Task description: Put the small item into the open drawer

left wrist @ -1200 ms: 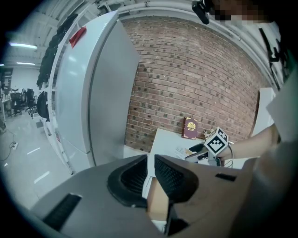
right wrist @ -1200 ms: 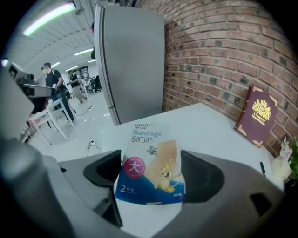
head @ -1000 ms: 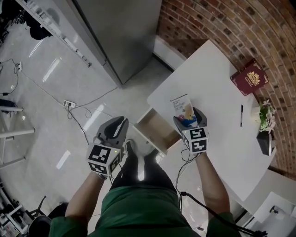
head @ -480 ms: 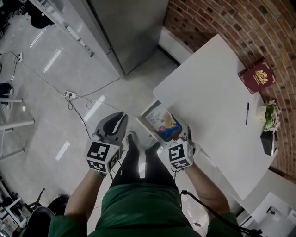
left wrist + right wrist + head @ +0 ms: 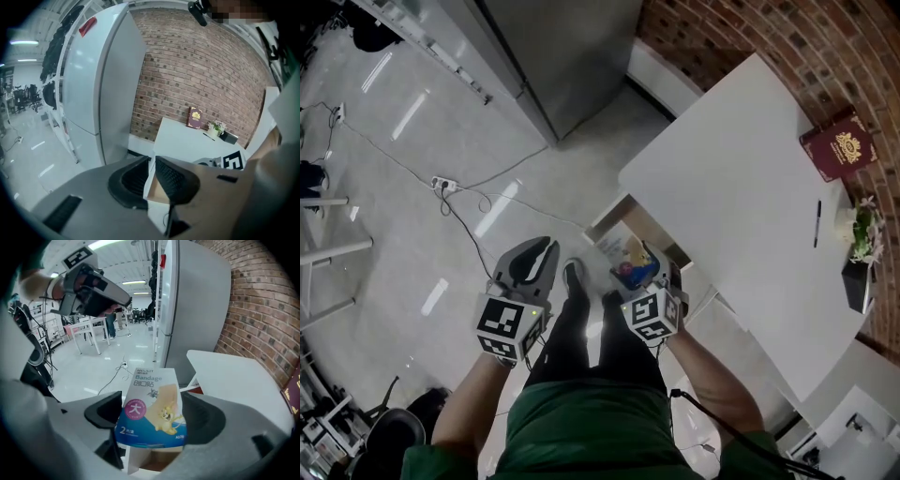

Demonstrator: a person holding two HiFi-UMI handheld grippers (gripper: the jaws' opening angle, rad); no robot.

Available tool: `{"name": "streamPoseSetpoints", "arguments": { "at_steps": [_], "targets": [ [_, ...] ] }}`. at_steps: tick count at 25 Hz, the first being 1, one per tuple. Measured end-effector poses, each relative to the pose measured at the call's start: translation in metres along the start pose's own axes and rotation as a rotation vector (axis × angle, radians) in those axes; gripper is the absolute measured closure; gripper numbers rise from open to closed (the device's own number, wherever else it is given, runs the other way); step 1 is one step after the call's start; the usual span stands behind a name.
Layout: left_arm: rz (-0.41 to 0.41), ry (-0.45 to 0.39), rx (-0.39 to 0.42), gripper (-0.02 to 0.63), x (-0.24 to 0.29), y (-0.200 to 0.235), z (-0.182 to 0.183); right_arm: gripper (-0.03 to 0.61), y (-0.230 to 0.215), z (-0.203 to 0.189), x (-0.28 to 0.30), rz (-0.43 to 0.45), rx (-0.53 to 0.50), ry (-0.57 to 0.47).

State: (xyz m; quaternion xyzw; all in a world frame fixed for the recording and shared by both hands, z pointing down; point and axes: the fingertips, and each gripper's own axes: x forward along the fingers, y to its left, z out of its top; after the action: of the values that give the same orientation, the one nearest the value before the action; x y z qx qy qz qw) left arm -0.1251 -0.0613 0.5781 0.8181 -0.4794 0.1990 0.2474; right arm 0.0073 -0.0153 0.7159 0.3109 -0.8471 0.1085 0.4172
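Note:
The small item is a bandage box (image 5: 151,397), white and blue with a cartoon print. My right gripper (image 5: 152,417) is shut on it and holds it upright. In the head view the right gripper (image 5: 643,270) hangs with the box (image 5: 622,253) over the open drawer (image 5: 630,225), which juts out from under the white table (image 5: 741,169). The drawer's brown inside (image 5: 146,461) shows just below the box. My left gripper (image 5: 532,255) hovers over the floor to the left of the drawer, its jaws together with nothing between them; the drawer's edge (image 5: 157,191) shows past them.
On the table's far right lie a dark red booklet (image 5: 836,142), a pen (image 5: 817,223) and a small potted plant (image 5: 862,234). A tall grey cabinet (image 5: 553,47) stands behind the drawer. Cables (image 5: 469,202) run over the floor. The person's legs (image 5: 581,328) are between the grippers.
My right gripper has carried the bandage box off the tabletop, back and left, to above the open drawer. The left gripper has hardly moved.

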Motion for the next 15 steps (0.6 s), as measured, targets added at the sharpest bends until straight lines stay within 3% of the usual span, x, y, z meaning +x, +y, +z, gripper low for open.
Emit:
{"name": "streamPoseSetpoints", "arguments": {
  "at_steps": [7, 15],
  "targets": [
    [-0.015, 0.012, 0.007, 0.575, 0.009, 0.002, -0.025, 0.176, -0.017, -0.074, 0.041, -0.056, 0.065, 0.133],
    [-0.024, 0.047, -0.009, 0.575, 0.021, 0.005, -0.05, 0.176, -0.038, -0.116, 0.08, -0.094, 0.048, 0.217]
  ]
}}
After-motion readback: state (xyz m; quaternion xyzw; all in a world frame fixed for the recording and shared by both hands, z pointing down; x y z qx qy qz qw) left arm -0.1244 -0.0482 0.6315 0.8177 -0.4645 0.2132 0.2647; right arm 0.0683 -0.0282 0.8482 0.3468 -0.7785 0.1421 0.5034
